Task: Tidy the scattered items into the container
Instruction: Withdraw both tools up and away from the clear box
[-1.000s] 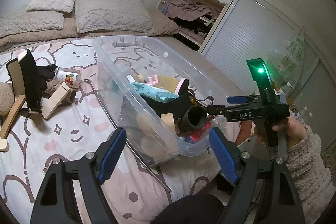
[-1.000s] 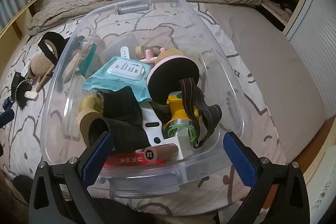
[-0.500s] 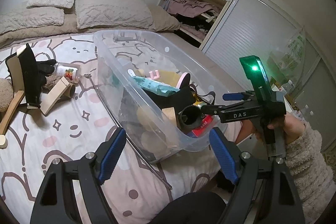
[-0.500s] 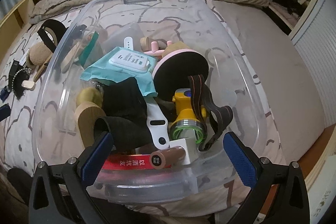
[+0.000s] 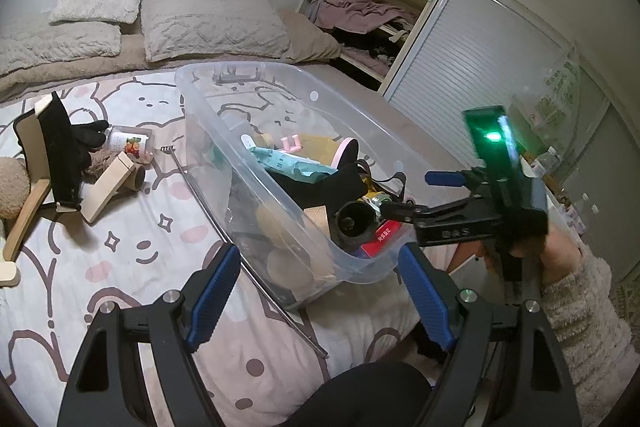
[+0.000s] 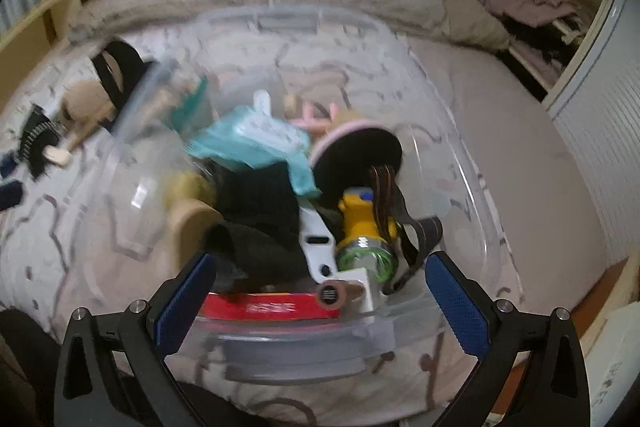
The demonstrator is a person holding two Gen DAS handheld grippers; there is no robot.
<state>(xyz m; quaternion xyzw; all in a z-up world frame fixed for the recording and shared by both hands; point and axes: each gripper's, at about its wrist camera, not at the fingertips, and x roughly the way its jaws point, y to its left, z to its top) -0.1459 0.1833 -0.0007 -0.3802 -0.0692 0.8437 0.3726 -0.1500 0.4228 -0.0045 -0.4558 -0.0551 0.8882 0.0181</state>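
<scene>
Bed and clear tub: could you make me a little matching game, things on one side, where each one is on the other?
Things:
1. yellow flashlight
2. small bottle with fruit label
3. teal wipes pack
4. metal back scratcher

Places:
a. on the bedsheet along the tub's left side
b. in the tub, near end
c. on the bedsheet by the black glove
d. in the tub, middle

Pairs: 1-b, 2-c, 3-d, 4-a

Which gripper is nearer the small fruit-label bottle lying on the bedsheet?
Left. The bottle lies ahead of the left gripper; the right gripper hovers at the bin's opposite end.
</scene>
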